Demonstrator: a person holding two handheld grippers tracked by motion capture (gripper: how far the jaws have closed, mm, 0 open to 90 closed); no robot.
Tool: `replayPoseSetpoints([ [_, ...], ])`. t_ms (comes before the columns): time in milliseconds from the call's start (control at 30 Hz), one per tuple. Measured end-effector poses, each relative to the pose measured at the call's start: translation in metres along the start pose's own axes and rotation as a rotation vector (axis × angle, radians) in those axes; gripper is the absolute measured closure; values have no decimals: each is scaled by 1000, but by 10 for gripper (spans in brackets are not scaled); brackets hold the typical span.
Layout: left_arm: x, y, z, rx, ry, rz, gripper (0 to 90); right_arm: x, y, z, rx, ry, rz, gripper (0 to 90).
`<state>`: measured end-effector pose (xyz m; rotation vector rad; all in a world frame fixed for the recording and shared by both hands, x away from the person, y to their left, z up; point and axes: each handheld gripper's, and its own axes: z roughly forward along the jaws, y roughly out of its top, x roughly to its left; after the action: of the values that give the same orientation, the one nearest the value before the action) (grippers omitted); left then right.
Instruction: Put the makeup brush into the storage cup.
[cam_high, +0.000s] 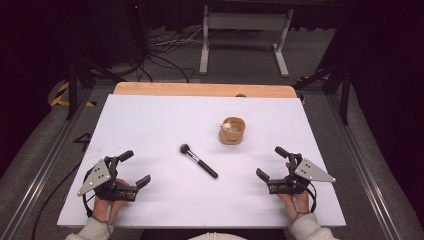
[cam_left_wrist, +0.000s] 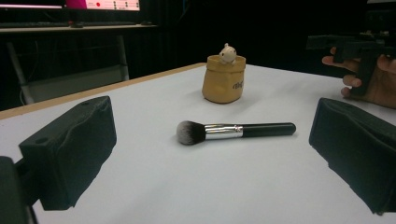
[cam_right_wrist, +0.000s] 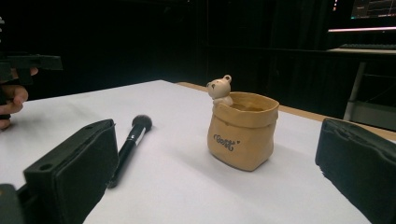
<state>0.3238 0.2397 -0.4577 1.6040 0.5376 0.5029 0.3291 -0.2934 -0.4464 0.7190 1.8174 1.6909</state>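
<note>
Tabletop (cam_high: 150, 120) evenly bright from overhead light; surroundings dark, nearly black. Shadows soft, faint beside brush (cam_left_wrist: 233, 130) and pot (cam_right_wrist: 243, 133). No glare. Near tongs slightly soft in both gripper views. High view coarse, low in detail.

Right gripper view: right hand-held gripper (cam_right_wrist: 224, 186), jaws spread wide, nothing between them. Tan sack-shaped pot (cam_right_wrist: 243, 129) upright on white table (cam_right_wrist: 187, 186), small bear figure (cam_right_wrist: 220, 89) at its rim. Black makeup brush (cam_right_wrist: 130, 145) lies left of pot, apart from it, bristles pointing away. Other hand (cam_right_wrist: 13, 99) at far left edge.
</note>
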Motion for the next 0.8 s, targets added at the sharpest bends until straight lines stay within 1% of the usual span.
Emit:
replayPoseSetpoints([
  [100, -1, 1, 0, -2, 3, -2, 4, 2, 2, 0, 8, 3, -17, 0],
  [167, -1, 1, -1, -4, 5, -8, 1, 3, 3, 0, 3, 9, -13, 0],
  [200, -1, 1, -1, -4, 5, -8, 1, 3, 4, -1, 2, 5, -17, 0],
  [233, -2, 2, -1, -4, 5, 1, 1, 4, 5, -2, -4, 4, -20, 0],
  [300, -2, 2, -2, -7, 0, -2, 2, 4, 7, -3, -7, -3, -26, 0],
  [367, -3, 2, -2, -12, 0, -9, 2, 4, 7, -4, -5, -6, -24, 0],
  [433, -3, 3, -3, -13, 0, -1, 1, 4, 8, -4, -1, -10, -24, 0],
  [500, -4, 4, -3, -14, -1, -7, 1, 3, 9, -4, 2, -17, -18, 0],
  [533, -4, 4, -4, -14, 1, -3, 1, 4, 10, -4, 5, -18, -17, 0],
  [633, -4, 5, -4, -19, 3, -3, 1, 5, 13, -1, 8, -6, -11, 0],
  [767, -8, 8, -2, -17, -8, 20, 2, 12, 17, 6, 12, 39, -5, 0],
  [800, -8, 8, -2, -18, -12, 21, 2, 15, 18, 9, 7, 49, -7, 0],
])
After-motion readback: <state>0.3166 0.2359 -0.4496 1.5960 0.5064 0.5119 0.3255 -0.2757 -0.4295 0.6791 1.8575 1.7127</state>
